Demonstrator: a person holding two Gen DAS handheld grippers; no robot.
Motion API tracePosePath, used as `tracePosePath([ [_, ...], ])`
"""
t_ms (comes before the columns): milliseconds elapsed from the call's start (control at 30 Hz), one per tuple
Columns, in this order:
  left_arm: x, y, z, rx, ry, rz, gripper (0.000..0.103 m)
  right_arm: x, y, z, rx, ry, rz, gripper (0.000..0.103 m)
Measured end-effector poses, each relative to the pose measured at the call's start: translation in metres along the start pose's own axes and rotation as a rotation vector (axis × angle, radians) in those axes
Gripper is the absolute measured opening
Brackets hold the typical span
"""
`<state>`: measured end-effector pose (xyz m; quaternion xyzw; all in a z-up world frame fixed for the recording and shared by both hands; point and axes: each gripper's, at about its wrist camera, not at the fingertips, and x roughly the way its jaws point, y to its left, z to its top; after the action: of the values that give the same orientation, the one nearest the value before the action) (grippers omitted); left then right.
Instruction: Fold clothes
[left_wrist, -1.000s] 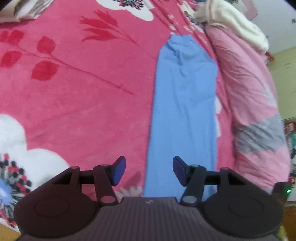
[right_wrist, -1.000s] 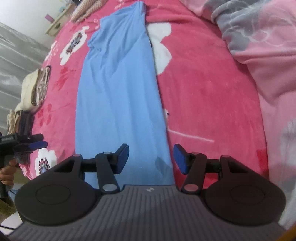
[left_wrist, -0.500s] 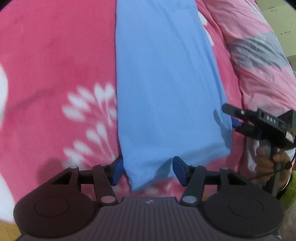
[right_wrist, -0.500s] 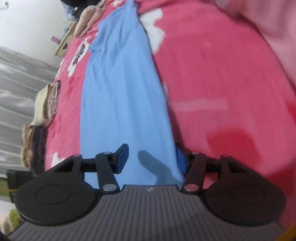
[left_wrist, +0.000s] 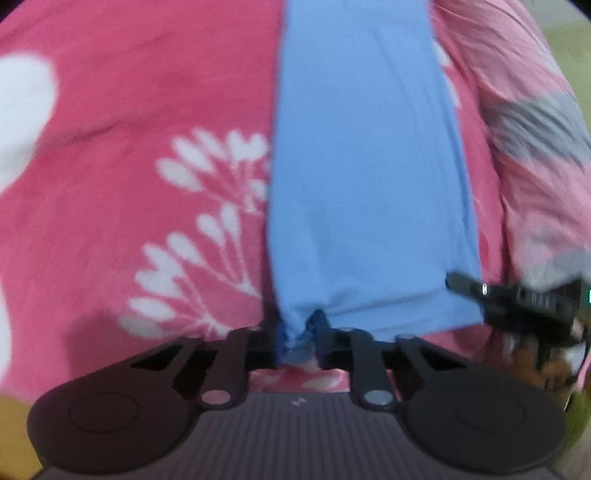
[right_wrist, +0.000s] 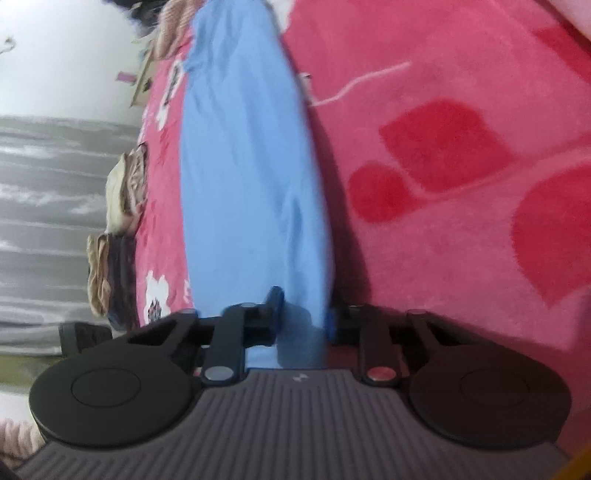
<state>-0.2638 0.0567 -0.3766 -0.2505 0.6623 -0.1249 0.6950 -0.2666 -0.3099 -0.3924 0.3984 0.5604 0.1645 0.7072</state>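
Left gripper (left_wrist: 300, 338) just closed, pinching blue garment (left_wrist: 365, 177) hem corner; right gripper (right_wrist: 303, 319) just closed, pinching the other corner.

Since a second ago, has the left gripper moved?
Yes. The left gripper came down to the blue garment's near corner, jaws just closing on it.

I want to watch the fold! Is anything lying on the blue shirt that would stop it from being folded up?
Nothing visible. The blue shirt lies bare on the pink blanket; the left gripper and right gripper have just closed on its near corners.
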Motion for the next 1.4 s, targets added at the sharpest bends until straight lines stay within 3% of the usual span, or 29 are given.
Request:
tracePosePath([
  [133, -0.027, -0.019, -0.002, -0.058, -0.053, 0.013, 0.005, -0.013, 0.018, -0.005, 0.033, -0.020, 0.021, 0.006],
  [267, -0.093, -0.043, 0.000, -0.119, -0.154, -0.116, 0.005, -0.046, 0.055, -0.003, 0.111, -0.086, 0.136, 0.006],
  [333, -0.125, -0.049, 0.022, -0.162, -0.212, -0.189, 0.005, -0.057, 0.081, 0.010, 0.132, -0.113, 0.181, 0.006],
  [433, -0.165, -0.062, 0.092, -0.201, -0.329, -0.283, 0.005, -0.064, 0.131, 0.058, 0.110, -0.172, 0.253, 0.006],
  [533, -0.209, -0.083, 0.192, -0.225, -0.446, -0.374, 0.005, -0.066, 0.197, 0.140, 0.023, -0.230, 0.302, 0.006],
  [667, -0.291, -0.142, 0.327, -0.163, -0.599, -0.443, 0.005, -0.086, 0.307, 0.265, -0.111, -0.346, 0.336, 0.006],
  [733, -0.339, -0.185, 0.371, -0.101, -0.686, -0.478, 0.005, -0.108, 0.368, 0.312, -0.188, -0.411, 0.358, 0.006],
  [800, -0.381, -0.219, 0.386, -0.021, -0.769, -0.498, 0.005, -0.133, 0.420, 0.342, -0.269, -0.463, 0.388, 0.006],
  [900, -0.421, -0.254, 0.381, 0.067, -0.843, -0.533, 0.005, -0.173, 0.469, 0.344, -0.394, -0.510, 0.462, 0.006],
  [1033, -0.436, -0.255, 0.331, 0.125, -0.856, -0.528, 0.005, -0.204, 0.474, 0.318, -0.468, -0.509, 0.522, 0.006],
  [1200, -0.409, -0.223, 0.230, 0.122, -0.795, -0.453, 0.005, -0.201, 0.426, 0.263, -0.468, -0.421, 0.517, 0.006],
  [1400, -0.314, -0.150, 0.105, -0.013, -0.606, -0.339, 0.005, -0.169, 0.310, 0.157, -0.360, -0.236, 0.444, 0.006],
])
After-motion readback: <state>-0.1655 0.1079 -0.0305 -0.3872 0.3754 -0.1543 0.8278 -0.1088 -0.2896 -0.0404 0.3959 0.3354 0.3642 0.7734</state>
